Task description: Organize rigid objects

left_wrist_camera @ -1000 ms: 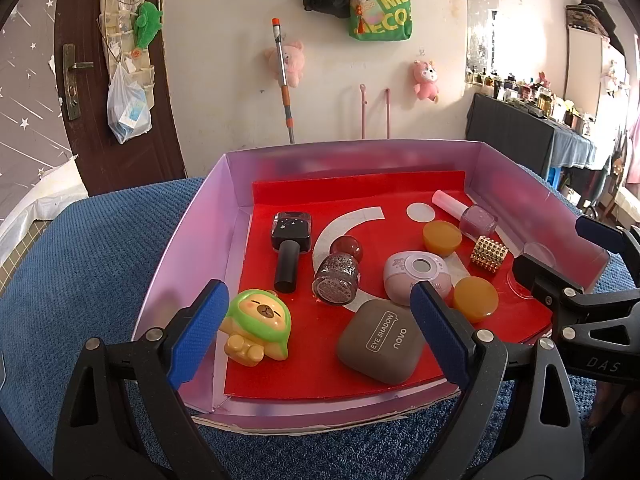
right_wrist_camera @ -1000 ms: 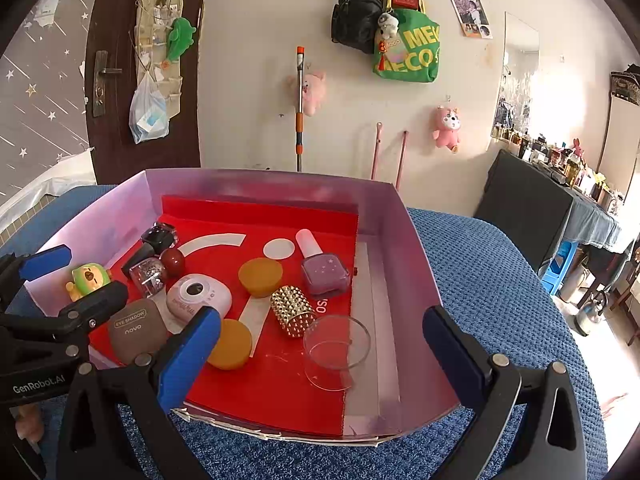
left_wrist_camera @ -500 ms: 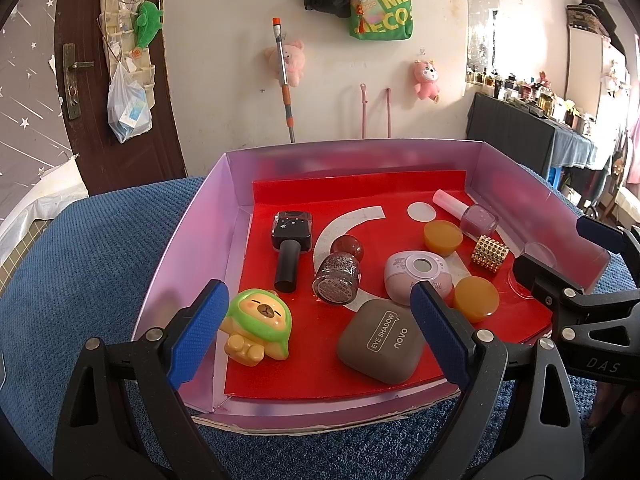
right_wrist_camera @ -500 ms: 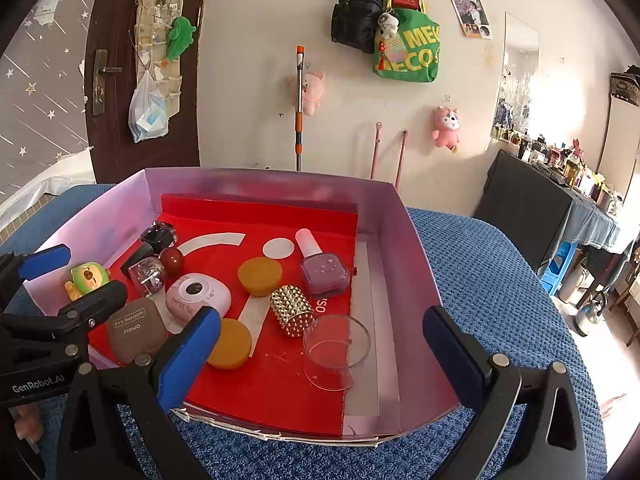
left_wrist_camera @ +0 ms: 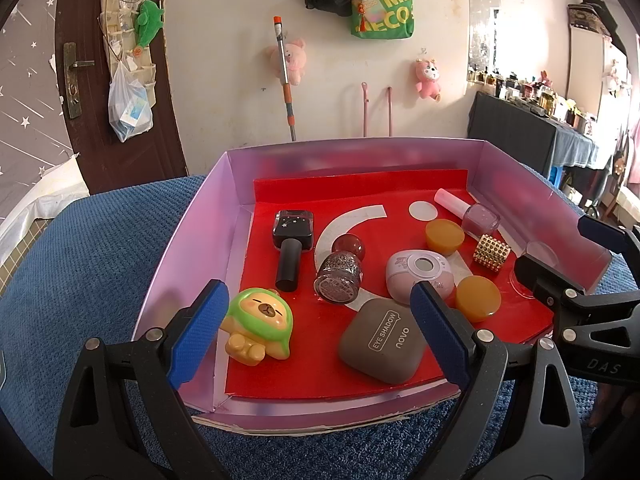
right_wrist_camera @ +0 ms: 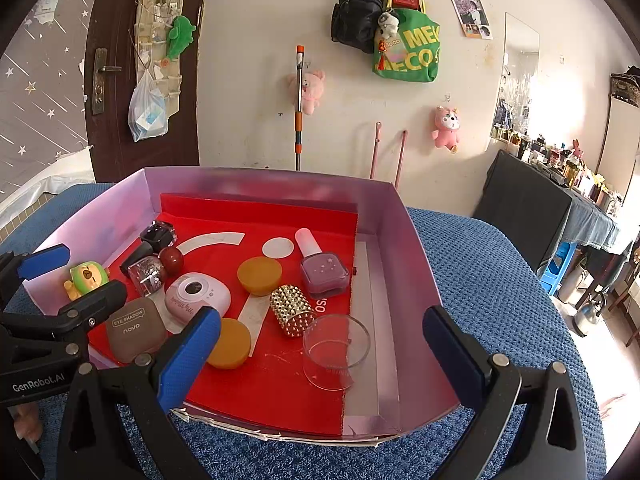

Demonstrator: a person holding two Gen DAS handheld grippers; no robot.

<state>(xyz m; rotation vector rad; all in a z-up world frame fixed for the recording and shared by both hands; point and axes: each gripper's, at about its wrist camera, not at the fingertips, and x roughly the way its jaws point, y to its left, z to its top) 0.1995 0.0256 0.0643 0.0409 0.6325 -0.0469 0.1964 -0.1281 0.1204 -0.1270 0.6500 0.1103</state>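
Rigid objects, all lying loose inside a shallow pink-walled cardboard box [left_wrist_camera: 188, 248] with a glossy red liner, set on a blue knitted cloth [left_wrist_camera: 80, 248]. Hard to place the step: fits a scatter awaiting sorting as well as a finished gather into the box, so no one move called for. Left gripper [left_wrist_camera: 316, 332] and right gripper [right_wrist_camera: 322, 354] both held at the near rim, blue pads spread wide, pinching nothing. Largest to smallest: matte grey-brown eyeshadow case [left_wrist_camera: 382, 340], rounded square, smooth; pink oval compact gadget [left_wrist_camera: 420, 276] with a round window; capybara figurine [left_wrist_camera: 258, 326] in a green hood, shiny plastic; black nail polish bottle [left_wrist_camera: 290, 244] lying flat; glitter bottle [left_wrist_camera: 338, 274] with red ball cap; lilac nail polish bottle [right_wrist_camera: 320, 266]; clear glass cup [right_wrist_camera: 334, 348] tipped on its side; gold studded cylinder [right_wrist_camera: 291, 310]; two amber domed caps [right_wrist_camera: 259, 275] [right_wrist_camera: 229, 343].
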